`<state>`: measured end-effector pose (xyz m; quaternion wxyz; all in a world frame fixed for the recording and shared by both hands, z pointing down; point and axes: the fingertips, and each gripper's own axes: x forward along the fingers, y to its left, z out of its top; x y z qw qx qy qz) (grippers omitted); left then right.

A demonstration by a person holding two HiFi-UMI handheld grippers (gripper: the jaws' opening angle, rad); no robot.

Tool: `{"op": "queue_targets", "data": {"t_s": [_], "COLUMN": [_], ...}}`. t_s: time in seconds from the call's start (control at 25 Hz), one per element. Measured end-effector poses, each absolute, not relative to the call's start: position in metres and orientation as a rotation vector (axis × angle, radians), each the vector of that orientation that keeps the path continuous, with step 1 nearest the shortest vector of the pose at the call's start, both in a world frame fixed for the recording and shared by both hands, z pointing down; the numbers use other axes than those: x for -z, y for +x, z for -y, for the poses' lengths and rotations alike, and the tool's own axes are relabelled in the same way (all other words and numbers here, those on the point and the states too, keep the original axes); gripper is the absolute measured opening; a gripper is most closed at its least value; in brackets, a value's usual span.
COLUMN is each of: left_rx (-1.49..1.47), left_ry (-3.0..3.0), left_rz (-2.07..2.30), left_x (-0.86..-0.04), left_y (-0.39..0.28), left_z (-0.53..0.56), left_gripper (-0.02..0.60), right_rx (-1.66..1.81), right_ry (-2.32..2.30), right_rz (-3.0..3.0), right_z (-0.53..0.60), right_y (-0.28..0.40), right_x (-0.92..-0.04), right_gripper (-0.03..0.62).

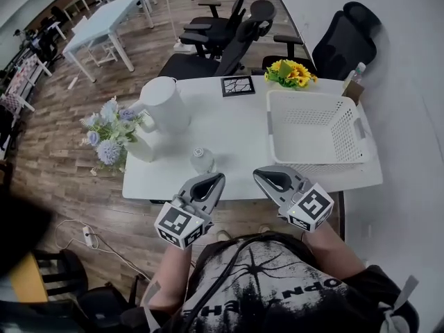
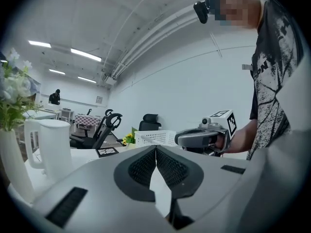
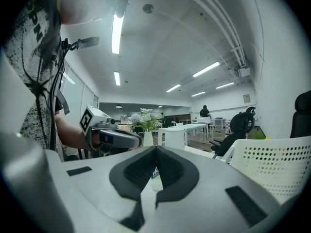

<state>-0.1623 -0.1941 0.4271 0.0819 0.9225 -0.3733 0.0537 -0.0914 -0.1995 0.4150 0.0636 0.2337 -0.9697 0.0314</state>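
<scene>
The left tool [image 1: 212, 180] and the right tool [image 1: 263, 175] are held side by side over the front edge of the white worktop [image 1: 236, 137], well apart from each other. In each gripper view the jaws meet at the tips and grip nothing, so both tools are closed and empty. A small clear bottle [image 1: 202, 159] stands on the worktop near its front edge, closest to the left tool's tip and not touched by either tool. Behind it to the left stand a white jug [image 1: 165, 105] and a vase of pale blue flowers [image 1: 109, 132]. A white perforated basket [image 1: 345, 139] sits at the right, with yellow flowers [image 1: 290, 73] behind it
</scene>
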Motion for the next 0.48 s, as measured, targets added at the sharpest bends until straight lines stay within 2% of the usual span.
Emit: {"op": "queue_targets", "data": {"t_s": [0.48], "left_rx": [-0.165], "left_ry": [2.740], "left_rz": [1.149], "left_x": [-0.425], "left_y": [-0.123], "left_z": [0.197], "left_gripper": [0.011], "right_rx": [-0.073], "right_ry": [0.625], "right_rz": [2.902], "right_z": [0.204], "right_y": [-0.051], "right_x": [-0.412], "right_gripper": [0.021]}}
